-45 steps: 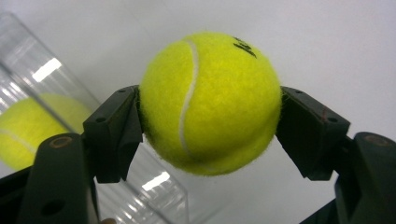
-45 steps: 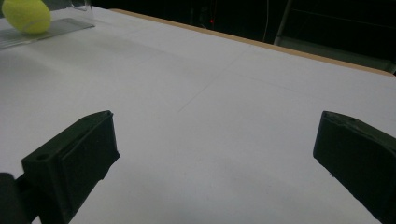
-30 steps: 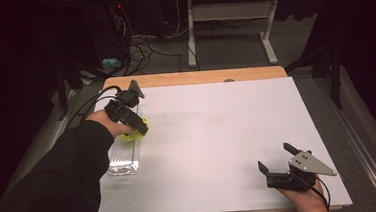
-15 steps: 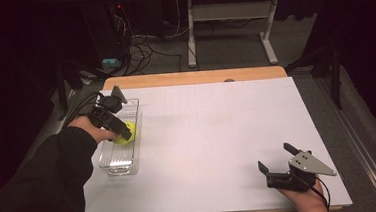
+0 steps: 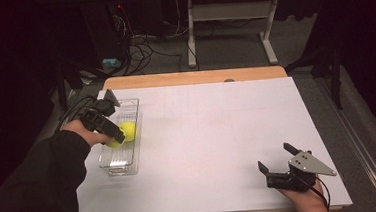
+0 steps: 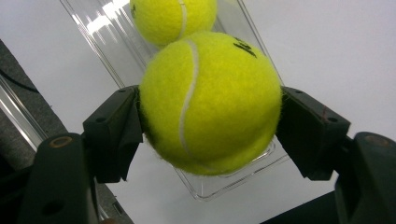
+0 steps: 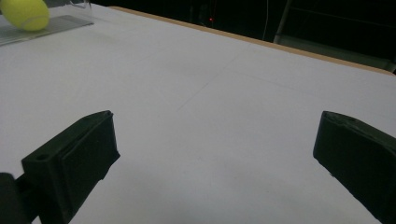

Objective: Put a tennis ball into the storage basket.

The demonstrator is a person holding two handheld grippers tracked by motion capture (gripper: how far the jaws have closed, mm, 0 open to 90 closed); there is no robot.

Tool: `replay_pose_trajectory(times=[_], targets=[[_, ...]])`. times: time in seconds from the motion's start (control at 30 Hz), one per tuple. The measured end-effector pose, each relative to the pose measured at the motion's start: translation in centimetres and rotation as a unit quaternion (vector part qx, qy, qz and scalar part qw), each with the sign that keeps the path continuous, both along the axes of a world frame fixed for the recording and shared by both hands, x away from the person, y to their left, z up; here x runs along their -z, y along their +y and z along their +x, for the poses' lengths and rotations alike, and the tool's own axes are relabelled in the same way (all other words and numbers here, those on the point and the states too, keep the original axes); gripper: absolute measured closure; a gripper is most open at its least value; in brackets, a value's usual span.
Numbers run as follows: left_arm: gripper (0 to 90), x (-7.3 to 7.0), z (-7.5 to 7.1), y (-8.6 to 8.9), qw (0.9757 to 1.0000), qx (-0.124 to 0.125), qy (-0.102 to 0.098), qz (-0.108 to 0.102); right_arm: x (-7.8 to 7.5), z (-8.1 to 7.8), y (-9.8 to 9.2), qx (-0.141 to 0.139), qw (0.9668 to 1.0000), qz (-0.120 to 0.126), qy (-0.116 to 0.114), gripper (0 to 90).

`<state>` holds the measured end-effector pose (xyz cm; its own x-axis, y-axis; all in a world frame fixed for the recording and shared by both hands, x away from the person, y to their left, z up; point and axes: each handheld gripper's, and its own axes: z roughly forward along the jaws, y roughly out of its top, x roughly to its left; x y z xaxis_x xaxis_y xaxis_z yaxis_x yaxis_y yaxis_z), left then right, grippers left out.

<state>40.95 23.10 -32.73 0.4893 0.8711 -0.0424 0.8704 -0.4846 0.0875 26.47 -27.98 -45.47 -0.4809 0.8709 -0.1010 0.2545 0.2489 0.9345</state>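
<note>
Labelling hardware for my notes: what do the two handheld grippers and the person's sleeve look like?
Both the left gripper and right gripper are black with blocky two-jaw ends; each carries a grey three-cornered plate, and black cables trail from them. The person's left sleeve is black.

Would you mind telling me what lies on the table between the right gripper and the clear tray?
Nothing: in the high view, bare white table separates the right gripper from the clear tray; the right gripper view shows the same bare stretch.
</note>
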Motion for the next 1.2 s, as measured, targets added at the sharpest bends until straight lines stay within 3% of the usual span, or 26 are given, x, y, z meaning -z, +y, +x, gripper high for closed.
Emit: replay_pose_trajectory(times=[0.37, 0.8, 0.87, 0.9, 0.97, 1.03, 1.2], targets=[[27.3, 1.9, 0.1, -0.4, 0.9999, 0.002, 0.009, 0.006, 0.0, 0.0, 0.0, 0.001, 1.0, 0.0, 0.002, 0.0], [27.1, 4.7, 0.1, -0.6, 0.9994, 0.001, 0.033, 0.013, 0.1, 0.0, 0.0, 0.001, 1.0, -0.002, 0.002, 0.0], [22.4, 4.7, 0.1, -0.6, 0.9994, 0.0, 0.033, 0.013, 0.1, 0.0, 0.0, 0.001, 1.0, -0.002, 0.002, 0.0], [10.7, 4.4, 0.1, -0.7, 0.9995, 0.002, 0.028, 0.014, 0.1, 0.0, 0.0, 0.001, 1.0, -0.002, 0.002, 0.0], [2.2, 4.0, 0.1, -0.7, 0.9996, 0.002, 0.023, 0.012, 0.1, 0.0, 0.0, 0.001, 1.0, -0.002, 0.003, 0.0], [0.9, 2.8, 0.1, -0.8, 0.9999, 0.001, 0.013, 0.006, 0.1, 0.0, 0.1, 0.0, 1.0, -0.002, 0.003, 0.0], [0.6, 1.7, 0.1, -1.6, 0.9999, 0.01, -0.001, -0.004, 0.1, 0.0, 0.1, 0.0, 1.0, -0.003, 0.002, 0.0]])
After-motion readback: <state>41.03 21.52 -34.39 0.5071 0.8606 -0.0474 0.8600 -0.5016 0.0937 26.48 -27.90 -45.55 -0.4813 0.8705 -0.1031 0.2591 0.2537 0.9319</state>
